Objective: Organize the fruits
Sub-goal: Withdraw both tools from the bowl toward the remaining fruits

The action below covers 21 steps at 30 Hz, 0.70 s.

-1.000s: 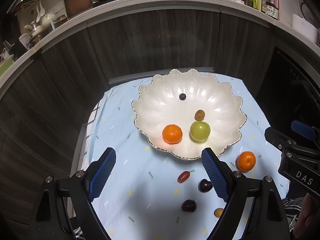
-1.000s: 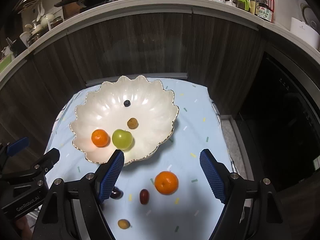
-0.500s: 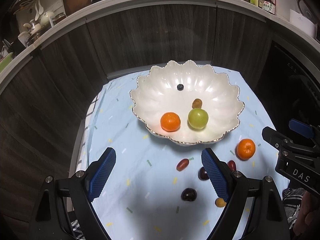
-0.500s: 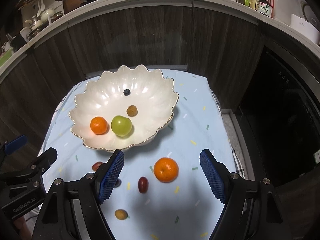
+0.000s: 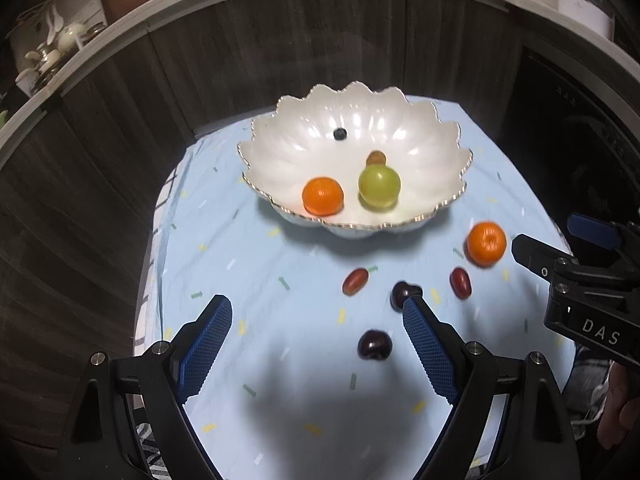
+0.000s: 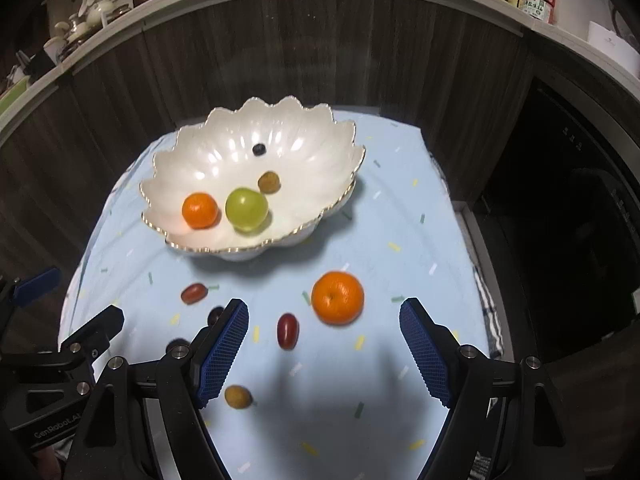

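While both grippers, left (image 5: pixel 316 348) and right (image 6: pixel 324 344), hang with jaws released and empty, loose fruit lies near the bowl (image 6: pixel 192 160).

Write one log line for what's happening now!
left gripper: open, empty | right gripper: open, empty | bowl: four fruits | cloth: six loose

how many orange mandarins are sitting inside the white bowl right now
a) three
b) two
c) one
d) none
c) one: a single mandarin lies in the white bowl beside the green fruit, while the other mandarin sits out on the blue cloth.
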{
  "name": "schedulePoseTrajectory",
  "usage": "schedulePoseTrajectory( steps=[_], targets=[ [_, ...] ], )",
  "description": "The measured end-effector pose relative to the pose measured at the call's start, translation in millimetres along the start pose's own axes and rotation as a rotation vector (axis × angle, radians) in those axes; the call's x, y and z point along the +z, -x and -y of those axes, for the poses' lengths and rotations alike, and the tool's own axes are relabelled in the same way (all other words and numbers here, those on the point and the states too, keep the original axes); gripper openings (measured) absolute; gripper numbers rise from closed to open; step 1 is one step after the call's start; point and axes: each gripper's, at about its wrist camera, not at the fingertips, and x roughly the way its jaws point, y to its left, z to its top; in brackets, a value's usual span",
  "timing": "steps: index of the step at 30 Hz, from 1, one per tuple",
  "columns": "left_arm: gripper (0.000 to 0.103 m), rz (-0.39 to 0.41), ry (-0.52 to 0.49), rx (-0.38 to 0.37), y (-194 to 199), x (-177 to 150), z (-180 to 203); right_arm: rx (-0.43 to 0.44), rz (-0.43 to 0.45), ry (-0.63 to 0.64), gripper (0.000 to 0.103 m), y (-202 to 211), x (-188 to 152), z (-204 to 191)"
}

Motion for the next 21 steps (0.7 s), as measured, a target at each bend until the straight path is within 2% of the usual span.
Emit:
schedulePoseTrajectory(
  steps=[7, 21],
  targets=[
    [0.088, -0.029, -0.051, -0.022, -7.5, -10.0, 1.3, 0.011, -0.039, 0.016, 0.079, -6.3, -15.6, -7.8],
    [0.088, -0.111, -0.178, -0.116, -32.8, -30.9, 14.3, 0.039, -0.122, 0.022, 0.079, -21.0, -36.9, -18.1]
  ],
)
